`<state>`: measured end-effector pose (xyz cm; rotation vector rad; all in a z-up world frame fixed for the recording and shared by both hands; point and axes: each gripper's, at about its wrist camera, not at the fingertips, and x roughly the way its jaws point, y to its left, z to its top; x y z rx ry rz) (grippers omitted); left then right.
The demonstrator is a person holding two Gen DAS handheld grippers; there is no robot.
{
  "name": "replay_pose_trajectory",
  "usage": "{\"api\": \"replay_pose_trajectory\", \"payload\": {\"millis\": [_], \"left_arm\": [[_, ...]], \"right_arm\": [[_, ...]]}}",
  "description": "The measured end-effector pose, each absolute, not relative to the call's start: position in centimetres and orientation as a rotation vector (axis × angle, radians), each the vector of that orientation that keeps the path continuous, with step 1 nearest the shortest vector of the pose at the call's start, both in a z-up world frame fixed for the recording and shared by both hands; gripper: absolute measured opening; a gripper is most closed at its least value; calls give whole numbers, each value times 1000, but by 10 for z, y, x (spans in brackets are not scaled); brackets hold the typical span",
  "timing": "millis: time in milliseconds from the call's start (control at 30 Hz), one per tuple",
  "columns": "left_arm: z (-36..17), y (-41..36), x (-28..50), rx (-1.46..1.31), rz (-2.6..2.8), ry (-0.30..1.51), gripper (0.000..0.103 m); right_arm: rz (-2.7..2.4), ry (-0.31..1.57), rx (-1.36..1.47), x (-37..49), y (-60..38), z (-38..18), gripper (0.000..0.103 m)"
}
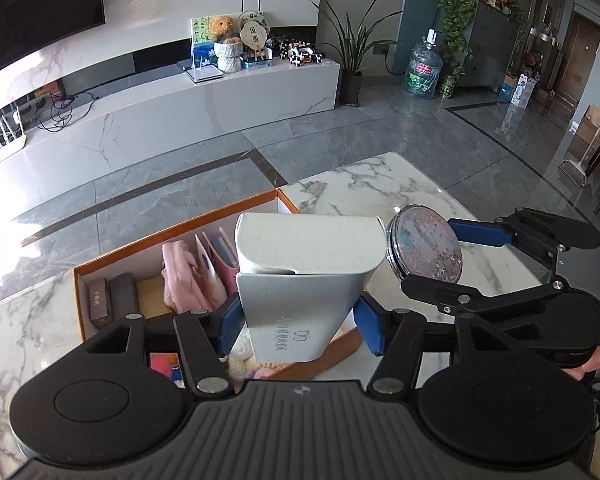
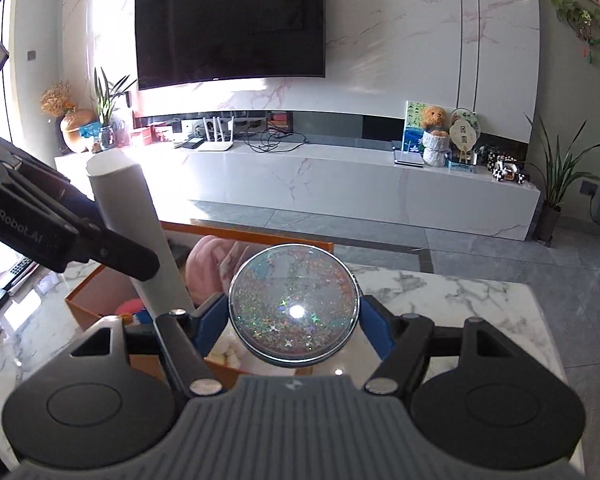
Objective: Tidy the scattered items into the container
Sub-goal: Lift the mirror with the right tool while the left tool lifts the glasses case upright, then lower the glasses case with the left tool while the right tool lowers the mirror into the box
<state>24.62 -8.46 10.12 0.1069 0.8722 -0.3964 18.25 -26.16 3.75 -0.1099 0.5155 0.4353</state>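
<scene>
My left gripper is shut on a tall grey-white carton and holds it above the orange-rimmed container on the marble table. The container holds pink cloth, booklets and small dark boxes. My right gripper is shut on a round glitter compact mirror, held over the container's right edge. The right gripper and the mirror also show in the left wrist view, just right of the carton. The carton and the left gripper's finger show at left in the right wrist view.
The marble table extends right of the container. Beyond it are grey floor tiles, a white TV bench with ornaments, a wall TV, potted plants and a water bottle. A remote lies at the table's left.
</scene>
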Motion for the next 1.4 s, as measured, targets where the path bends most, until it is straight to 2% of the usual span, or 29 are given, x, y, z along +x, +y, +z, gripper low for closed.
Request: {"api": "replay_pose_trajectory", "payload": {"millis": [300,500,867,1167,1233,1333,1400], "left_arm": [[50,-107,308,103,-413,1011,69],[37,-112,336,2,-489,1091,69],[-19,-112,360,-48,-460,1242,69],[-31,-107,360,-62,-403,1140,69],[-39,-106,361,-46,-371,1150,64],[-53,-105,363,-64,-364,1177,45],[-60,-105,364,-79,-363,1190,43]], "right_arm": [[396,555,-123,223,-267,16,73],[385,582,-115,236,-268,5,73],[350,590,-117,244,-273,-3,73],[348,619,-112,247,-271,-15,73],[348,624,-111,245,-270,-16,73],[346,632,-107,243,-269,-17,73],[347,635,-107,242,-269,-18,73]]}}
